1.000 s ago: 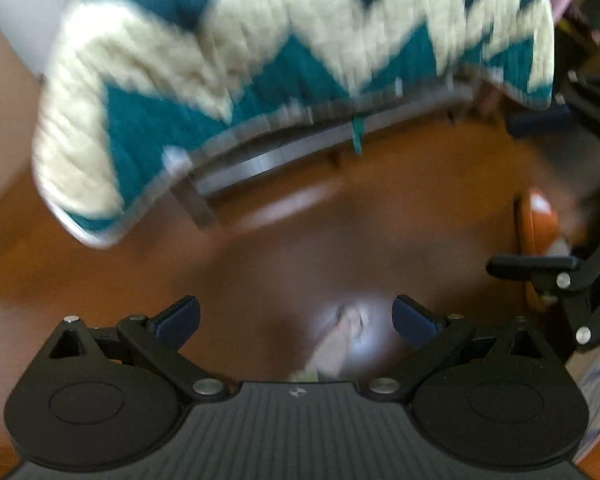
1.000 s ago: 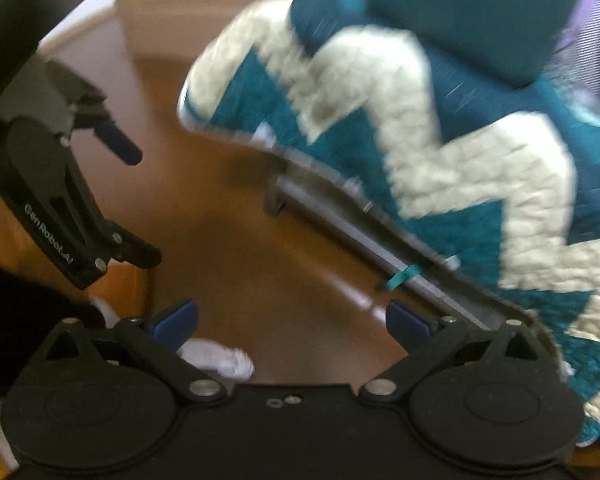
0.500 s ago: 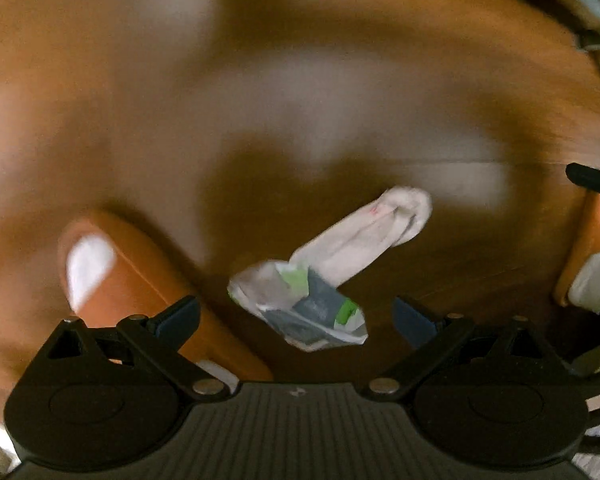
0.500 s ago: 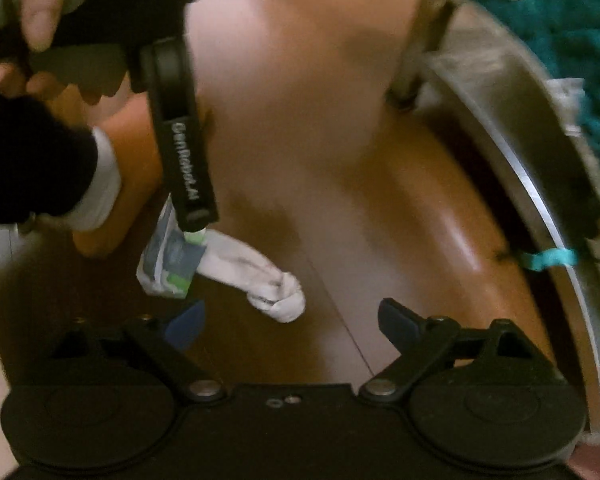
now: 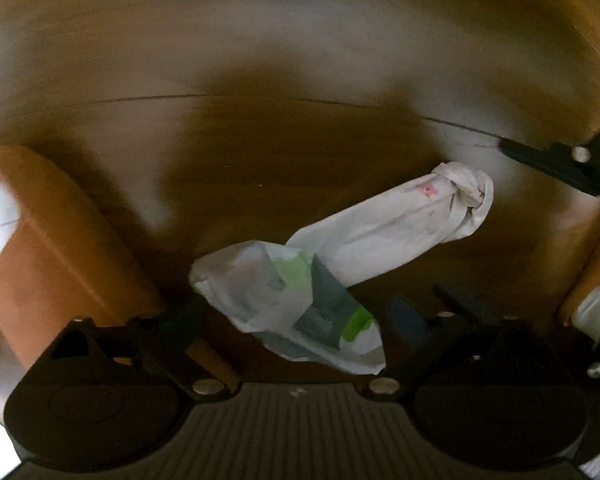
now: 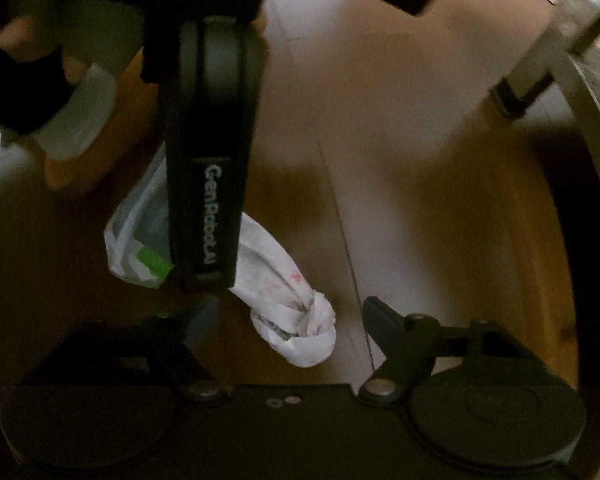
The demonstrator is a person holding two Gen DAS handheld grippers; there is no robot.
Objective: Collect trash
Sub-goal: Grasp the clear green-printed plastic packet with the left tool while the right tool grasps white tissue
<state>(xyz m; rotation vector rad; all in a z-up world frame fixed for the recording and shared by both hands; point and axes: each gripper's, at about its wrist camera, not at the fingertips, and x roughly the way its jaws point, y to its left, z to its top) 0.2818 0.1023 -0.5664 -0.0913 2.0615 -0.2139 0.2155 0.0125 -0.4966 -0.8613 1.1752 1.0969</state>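
A crumpled white plastic bag with green and grey print [image 5: 300, 304], knotted at one end, is lying on the brown wooden floor [image 5: 260, 60]. The left tongs [image 5: 300, 316] are pointing down over its printed end, spread, their jaws just closing in, pads not pressing it. The right tongs [image 6: 288, 316] are straddling the knotted end [image 6: 304, 328], also spread while narrowing. An orange slipper [image 5: 48, 248] is sitting beside the bag.
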